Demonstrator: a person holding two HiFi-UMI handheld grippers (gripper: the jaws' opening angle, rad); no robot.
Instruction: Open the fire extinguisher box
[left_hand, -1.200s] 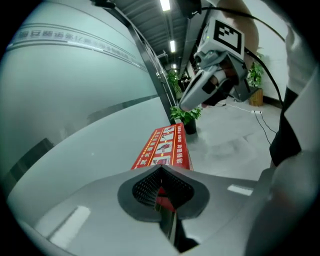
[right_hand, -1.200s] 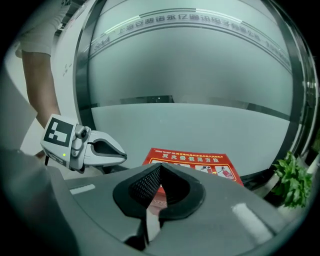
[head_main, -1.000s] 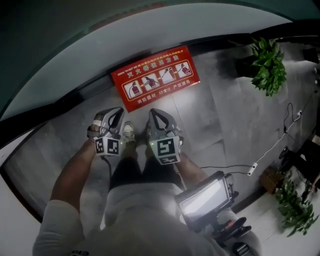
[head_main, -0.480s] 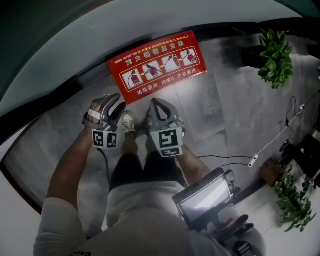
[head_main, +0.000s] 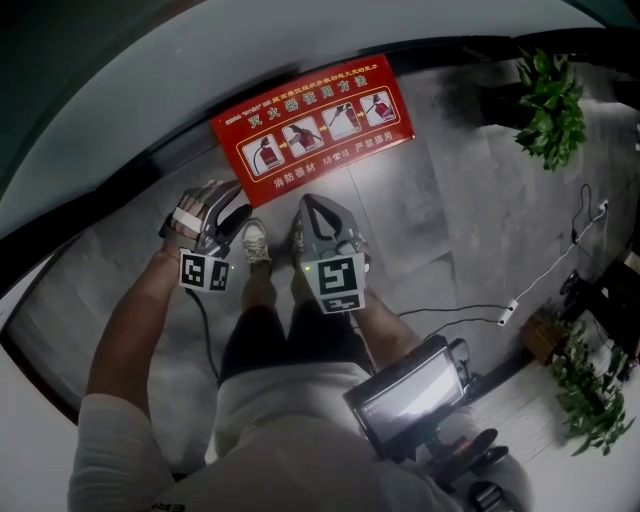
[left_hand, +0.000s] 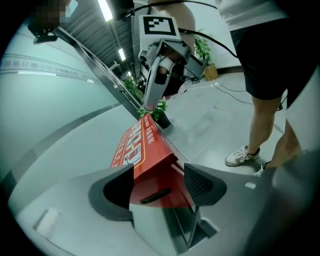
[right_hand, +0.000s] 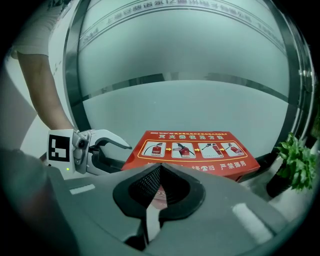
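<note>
The red fire extinguisher box (head_main: 310, 125) lies on the grey floor against the curved glass wall, lid down, with picture instructions on top. In the left gripper view its near end (left_hand: 150, 165) with a dark slot handle (left_hand: 155, 196) shows in the gap between my jaws. My left gripper (head_main: 222, 212) (left_hand: 159, 181) is just short of the box's left end; its jaws are opening and the pads touch nothing. My right gripper (head_main: 312, 212) (right_hand: 159, 169) hovers beside it, shut and empty, pointing at the box front (right_hand: 192, 150).
The person's shoes (head_main: 256, 243) stand on the floor (head_main: 440, 200) just behind the grippers. A potted plant (head_main: 545, 100) sits right of the box, another (head_main: 585, 400) at lower right. A cable with a power strip (head_main: 510, 312) crosses the floor. A screen device (head_main: 405, 395) hangs at the waist.
The left gripper's jaws have gone from shut to wide open, and it has shifted a little left toward the box's end. The right gripper has barely moved.
</note>
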